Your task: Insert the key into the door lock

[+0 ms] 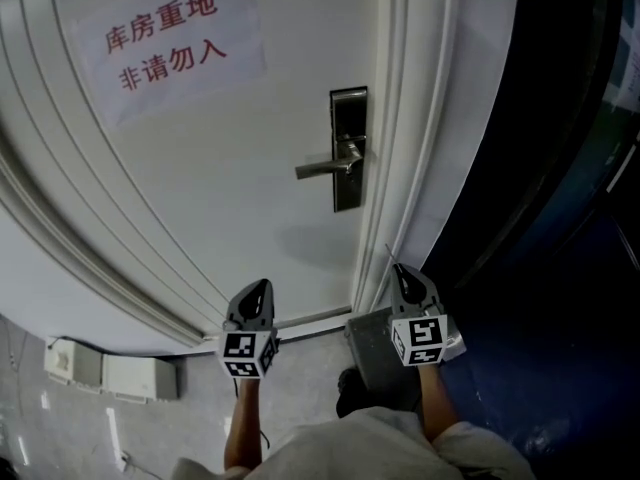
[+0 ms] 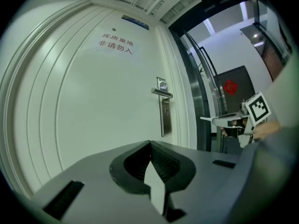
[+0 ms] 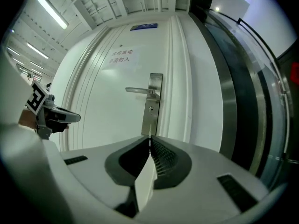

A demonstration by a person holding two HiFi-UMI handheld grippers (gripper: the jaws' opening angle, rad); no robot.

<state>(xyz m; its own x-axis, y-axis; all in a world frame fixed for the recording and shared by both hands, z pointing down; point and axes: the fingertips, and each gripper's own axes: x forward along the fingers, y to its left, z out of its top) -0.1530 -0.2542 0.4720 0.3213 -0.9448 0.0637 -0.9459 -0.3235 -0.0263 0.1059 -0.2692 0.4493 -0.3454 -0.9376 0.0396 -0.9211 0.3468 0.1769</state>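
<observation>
Two grippers held level, side by side, facing the door. The left gripper (image 1: 264, 284) has its jaws pressed together with nothing between them. The right gripper (image 1: 399, 267) is clamped tight on the key (image 1: 389, 254) — just a thin pale sliver poking past the jaw tips, well apart from the lock (image 1: 349, 148). That lock is a tall steel plate near the door's right edge, with a lever handle (image 1: 322, 168) pointing left. From the head view the plate is too dark to show a keyhole (image 3: 150, 108), but the right gripper view picks it out, a small round dot under the handle. The white door (image 1: 220, 198) carries a paper sign (image 1: 165, 43) in red characters. Only the gripper views catch the blue plate (image 3: 144, 27) up top.
</observation>
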